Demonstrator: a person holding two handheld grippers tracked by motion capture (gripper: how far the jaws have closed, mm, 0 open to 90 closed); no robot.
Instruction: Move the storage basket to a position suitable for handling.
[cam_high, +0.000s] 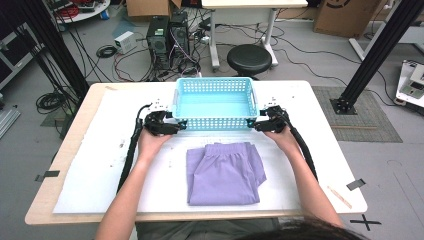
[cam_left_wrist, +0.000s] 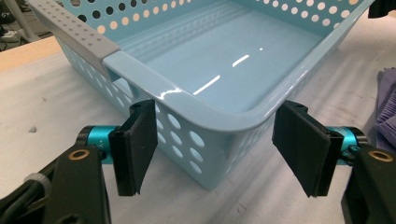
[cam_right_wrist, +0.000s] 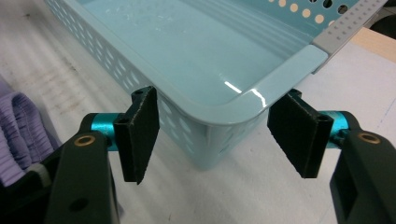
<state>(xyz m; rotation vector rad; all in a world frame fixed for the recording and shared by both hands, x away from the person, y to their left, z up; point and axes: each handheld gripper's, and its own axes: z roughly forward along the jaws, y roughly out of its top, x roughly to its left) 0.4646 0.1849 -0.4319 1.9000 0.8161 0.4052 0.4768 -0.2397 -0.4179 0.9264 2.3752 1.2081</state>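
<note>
Mostly glossy perforated plastic basket (cam_high: 214, 102), folded soft shorts (cam_high: 223, 172)

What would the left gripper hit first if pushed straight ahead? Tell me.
The left gripper would probably meet the near corner of the blue basket first: that corner stands between its open jaws, just ahead. How close it is, I can't judge exactly.

Light blue plastic basket (cam_high: 214, 102): rectangular, upright on the white table cover, at 12 o'clock from table centre near the far edge. Side walls perforated with round holes; floor solid, glossy, nothing in it. Rim smooth and rounded, with a grey ribbed handle strip at each short end. Its two near corners, at roughly 8 and 4 o'clock of the basket, are rounded.
</note>
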